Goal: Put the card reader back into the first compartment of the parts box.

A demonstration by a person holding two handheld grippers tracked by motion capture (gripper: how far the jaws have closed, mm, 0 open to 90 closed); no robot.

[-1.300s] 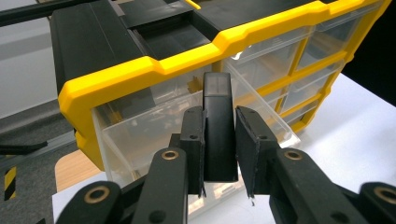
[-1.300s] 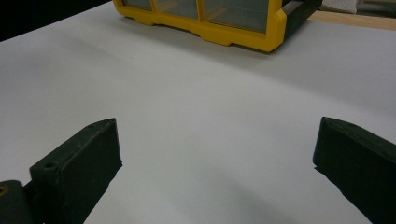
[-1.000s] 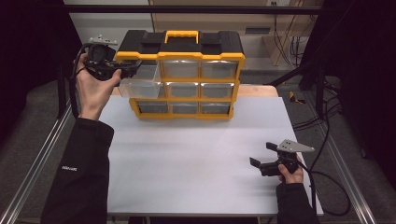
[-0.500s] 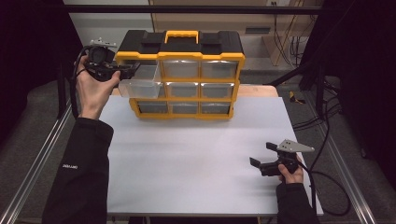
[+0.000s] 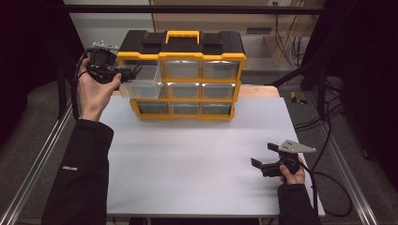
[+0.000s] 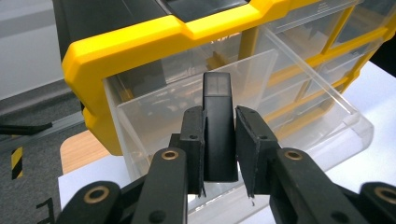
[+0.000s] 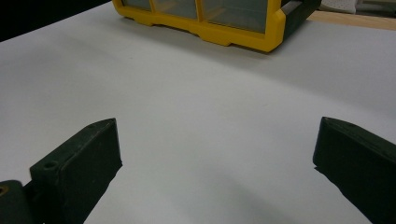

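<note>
Holding a small black block (image 6: 218,126) between its jaws, the left gripper (image 6: 219,154) sits at the upper left of the high view, right at the top-left corner of the yellow and black organizer (image 5: 180,75). The jaws are drawn in narrow, one pad pressed on each side of the block, which stands upright and pokes out above the fingertips. Just beyond it, in the left gripper view, lies a clear drawer (image 6: 243,121) pulled partway out of the organizer's top row, its open top facing up. The block hangs above the near part of that drawer, so the drawer appears to be open in order to receive it; whether the block already touches the drawer's wall or floor I cannot tell. Gripping the block by its flat sides and keeping it upright would let it slip down between the drawer's walls without catching the rim.

At the lower right of the high view, the right gripper (image 5: 268,164) rests low over the white table (image 5: 187,159), well apart from the organizer. Its jaws stand wide apart with nothing between them, bare table showing in the gap in the right gripper view. It seems parked out of the way, leaving the drawer to the left hand (image 5: 94,91).
</note>
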